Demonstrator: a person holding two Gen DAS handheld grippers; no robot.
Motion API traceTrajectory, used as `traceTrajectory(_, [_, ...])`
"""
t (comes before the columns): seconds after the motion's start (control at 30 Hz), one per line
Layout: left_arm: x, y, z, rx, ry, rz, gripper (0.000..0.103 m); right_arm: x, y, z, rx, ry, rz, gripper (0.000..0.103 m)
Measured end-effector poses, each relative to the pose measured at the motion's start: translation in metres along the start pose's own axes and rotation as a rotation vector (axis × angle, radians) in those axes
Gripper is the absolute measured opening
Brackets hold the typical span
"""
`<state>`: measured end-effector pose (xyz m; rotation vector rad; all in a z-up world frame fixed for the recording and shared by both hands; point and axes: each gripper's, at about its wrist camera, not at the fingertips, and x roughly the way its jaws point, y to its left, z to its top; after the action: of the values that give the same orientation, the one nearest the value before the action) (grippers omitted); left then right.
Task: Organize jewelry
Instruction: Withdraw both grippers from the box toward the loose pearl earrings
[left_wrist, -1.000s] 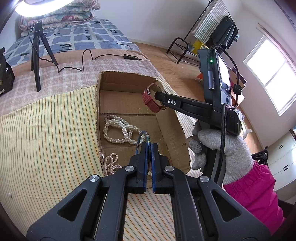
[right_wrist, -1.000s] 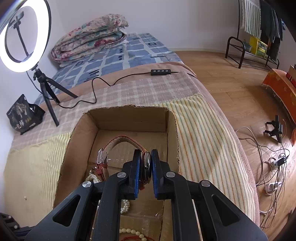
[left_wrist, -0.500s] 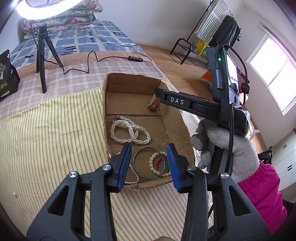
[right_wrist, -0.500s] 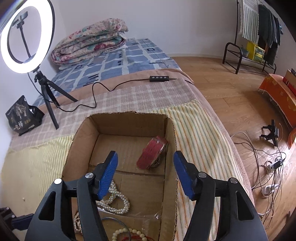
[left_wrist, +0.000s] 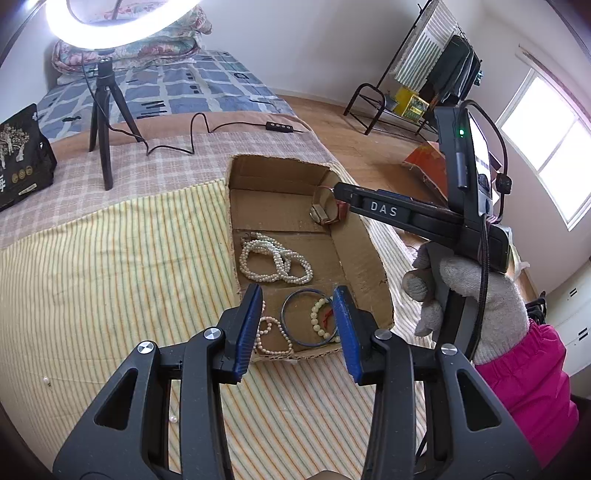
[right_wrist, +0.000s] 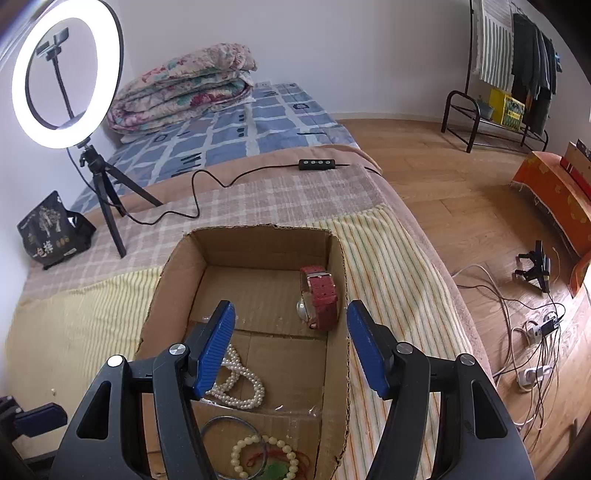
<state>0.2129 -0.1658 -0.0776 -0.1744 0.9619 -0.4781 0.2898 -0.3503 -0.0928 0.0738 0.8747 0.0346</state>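
An open cardboard box (left_wrist: 369, 254) (right_wrist: 177, 269) lies on the striped bedcover. It holds a red-strap watch (left_wrist: 327, 212) (right_wrist: 320, 301) at the far right, a white pearl necklace (left_wrist: 273, 258) (right_wrist: 240, 384), a blue bangle (left_wrist: 299, 317) (right_wrist: 229, 424), a cream bead bracelet (left_wrist: 319, 317) (right_wrist: 262, 458) and a small pearl bracelet (left_wrist: 271, 334). My left gripper (left_wrist: 297, 325) is open and empty above the box's near end. My right gripper (right_wrist: 290, 343) is open and empty above the box, short of the watch; it also shows in the left wrist view (left_wrist: 391, 212).
A ring light on a tripod (right_wrist: 70, 96) (left_wrist: 101, 122) stands at the back left with its cable and remote (right_wrist: 317, 164). A black bag (right_wrist: 51, 229) sits at the left. Loose pearls (left_wrist: 173, 419) lie on the cover. The bed edge drops to wooden floor on the right.
Both grippers opened a second ago. The left let the blue bangle drop into the box, the right let go of the watch. Both have since drawn back from the box.
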Motion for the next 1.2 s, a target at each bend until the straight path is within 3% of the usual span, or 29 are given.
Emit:
traceTrajectory(0.3, [-0.035,0.018,-0.005,0.004,-0.048,0.045,0.04,-0.031,0.015,-0.01,-0.012,-0.022,0.02,0.063])
traceTrajectory(0.4, [-0.051,0.029,-0.008,0.008,-0.07,0.073,0.04,-0.045,0.021,-0.015,-0.006,-0.035,0.041,0.071])
traceTrajectory(0.53, [-0.071,0.047,-0.014,0.017,-0.087,0.117,0.04,-0.061,0.033,-0.023,-0.034,-0.047,0.066,0.071])
traceTrajectory(0.7, [-0.092,0.086,-0.023,-0.039,-0.11,0.169,0.04,-0.079,0.053,-0.04,-0.085,-0.057,0.092,0.08])
traceTrajectory(0.97, [-0.12,0.146,-0.041,-0.108,-0.164,0.228,0.04,-0.099,0.1,-0.083,-0.277,-0.089,0.164,0.08])
traceTrajectory(1.2, [-0.132,0.193,-0.063,-0.193,-0.13,0.259,0.04,-0.095,0.141,-0.126,-0.448,-0.079,0.238,0.08])
